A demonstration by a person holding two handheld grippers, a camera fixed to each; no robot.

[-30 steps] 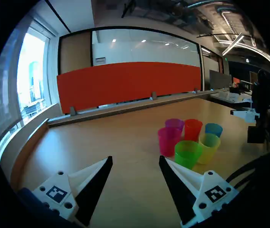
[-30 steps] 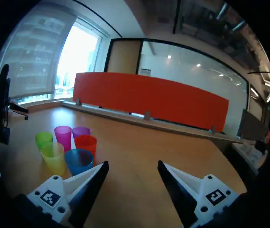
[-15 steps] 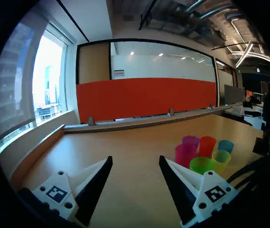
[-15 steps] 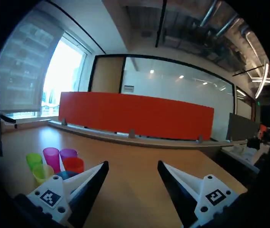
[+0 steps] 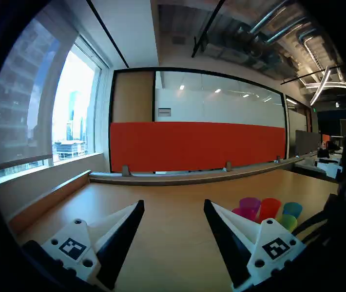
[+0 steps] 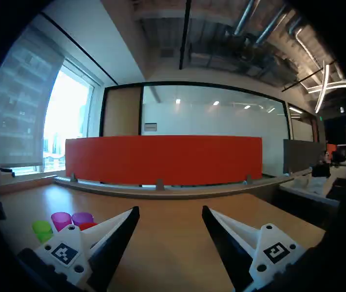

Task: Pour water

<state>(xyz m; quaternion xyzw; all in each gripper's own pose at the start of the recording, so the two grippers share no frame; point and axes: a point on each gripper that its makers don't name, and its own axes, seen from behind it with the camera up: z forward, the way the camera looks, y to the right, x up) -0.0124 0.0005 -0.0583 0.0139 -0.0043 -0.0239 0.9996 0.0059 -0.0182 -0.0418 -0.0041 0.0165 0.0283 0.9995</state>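
A cluster of small plastic cups stands on the wooden table (image 5: 173, 228). In the left gripper view I see the purple cup (image 5: 249, 204), the red cup (image 5: 270, 208), the blue cup (image 5: 293, 209) and the yellow-green cup (image 5: 288, 222), partly behind the right finger. My left gripper (image 5: 173, 211) is open above the table, with nothing between its fingers. In the right gripper view the green cup (image 6: 42, 229), the pink cup (image 6: 61, 220) and the purple cup (image 6: 82, 218) sit low at the left, beside the left finger. My right gripper (image 6: 170, 217) is open and holds nothing.
An orange divider panel (image 5: 197, 146) runs along the far edge of the table (image 6: 173, 233). A bright window (image 5: 70, 131) is on the left. Other desks with clutter (image 6: 314, 177) lie at the right. Bare wood stretches ahead of both grippers.
Both views have tilted upward and drawn back; the cups have slid lower and look smaller, now partly behind the fingers. Both grippers stay open.
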